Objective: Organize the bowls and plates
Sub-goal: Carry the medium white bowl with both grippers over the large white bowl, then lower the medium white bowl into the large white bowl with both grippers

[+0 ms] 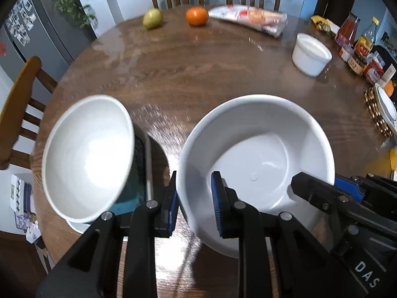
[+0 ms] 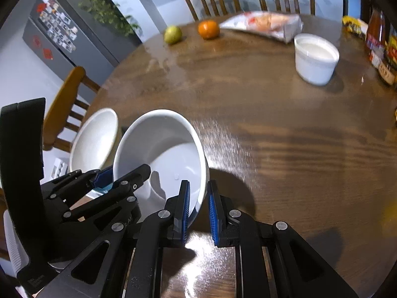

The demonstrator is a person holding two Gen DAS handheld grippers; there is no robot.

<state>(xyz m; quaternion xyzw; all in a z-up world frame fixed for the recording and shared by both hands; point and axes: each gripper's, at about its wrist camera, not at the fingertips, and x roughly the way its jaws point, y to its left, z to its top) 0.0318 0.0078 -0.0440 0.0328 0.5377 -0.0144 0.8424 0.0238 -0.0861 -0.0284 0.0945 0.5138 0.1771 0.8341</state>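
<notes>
You hold the deep white bowl [image 1: 255,164] by its rim with both grippers, left gripper [image 1: 194,204] and right gripper [image 2: 199,208], jaws narrow, above the counter [image 2: 285,129]; carry it level toward the tilted bowl [image 1: 86,159] beside it.

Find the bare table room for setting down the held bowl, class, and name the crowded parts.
Bare: the wide middle between the held bowl, the far white bowl and the orange. Crowded: the right edge with bottles, and the left by the tilted bowl.
</notes>
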